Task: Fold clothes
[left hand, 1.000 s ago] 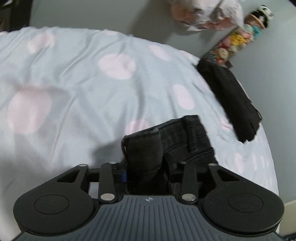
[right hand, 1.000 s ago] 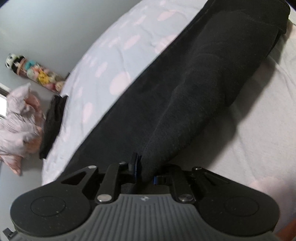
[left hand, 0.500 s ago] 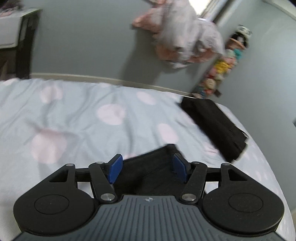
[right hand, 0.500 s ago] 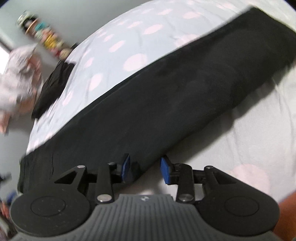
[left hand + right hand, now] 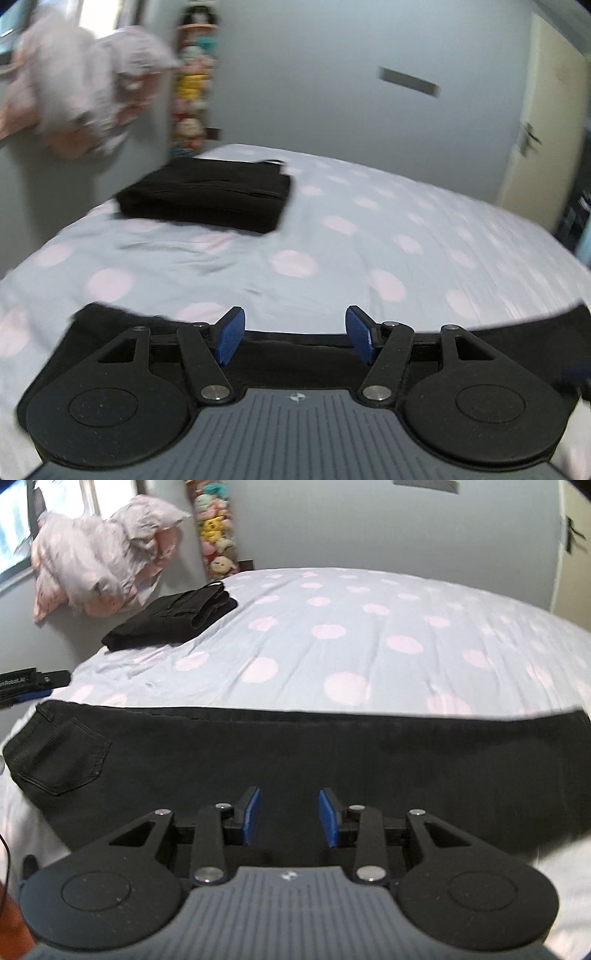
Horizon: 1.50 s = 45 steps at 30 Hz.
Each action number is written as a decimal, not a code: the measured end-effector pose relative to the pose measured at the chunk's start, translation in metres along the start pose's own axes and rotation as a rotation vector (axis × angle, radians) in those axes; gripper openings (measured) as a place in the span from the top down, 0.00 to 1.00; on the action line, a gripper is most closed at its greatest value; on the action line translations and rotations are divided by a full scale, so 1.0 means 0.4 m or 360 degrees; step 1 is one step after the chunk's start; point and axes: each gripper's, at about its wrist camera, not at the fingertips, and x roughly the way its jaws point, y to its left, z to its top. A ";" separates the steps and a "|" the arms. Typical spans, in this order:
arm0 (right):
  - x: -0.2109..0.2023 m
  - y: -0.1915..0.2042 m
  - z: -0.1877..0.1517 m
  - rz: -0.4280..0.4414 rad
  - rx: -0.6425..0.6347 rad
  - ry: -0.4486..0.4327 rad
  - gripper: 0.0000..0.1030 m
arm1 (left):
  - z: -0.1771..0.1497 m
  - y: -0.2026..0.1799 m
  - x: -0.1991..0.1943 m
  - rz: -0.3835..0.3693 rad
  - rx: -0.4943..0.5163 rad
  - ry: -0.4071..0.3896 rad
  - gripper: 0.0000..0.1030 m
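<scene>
Black jeans [image 5: 295,753] lie flat in a long strip across the near edge of the polka-dot bed [image 5: 332,635]. Both grippers hover level just above the jeans, the left gripper [image 5: 293,334] and right gripper [image 5: 289,818] spread wide, holding nothing. Beyond the jeans, a folded black garment [image 5: 173,616] rests near the bed's far corner.

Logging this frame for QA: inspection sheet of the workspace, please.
Surface: pale blue bedsheet with pink dots, lightly wrinkled.
Job's things: black jeans laid flat in a long strip, back pocket up; folded black garment near the far corner.
Clutter: nothing seen.
Grippers: left gripper open, empty; right gripper open, empty, over the jeans.
Cables: thin black cable, left edge.
Surroundings: crumpled pink-grey bedding, plush toys, grey wall.
</scene>
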 end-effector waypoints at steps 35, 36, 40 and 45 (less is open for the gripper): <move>0.419 -0.019 0.135 0.0469 -0.0788 0.0064 0.83 | -0.060 -0.109 0.317 -0.0511 0.0737 0.0557 0.69; 0.411 -0.014 0.133 0.0454 -0.0815 0.0047 0.88 | -0.061 -0.117 0.312 -0.0495 0.0755 0.0543 0.71; 0.376 0.002 0.127 0.0366 -0.0864 -0.0039 0.93 | -0.057 -0.145 0.276 -0.0418 0.0822 0.0437 0.79; 0.318 -0.002 0.155 0.0306 -0.0760 -0.0187 0.94 | -0.018 -0.149 0.236 -0.0369 0.0823 0.0268 0.80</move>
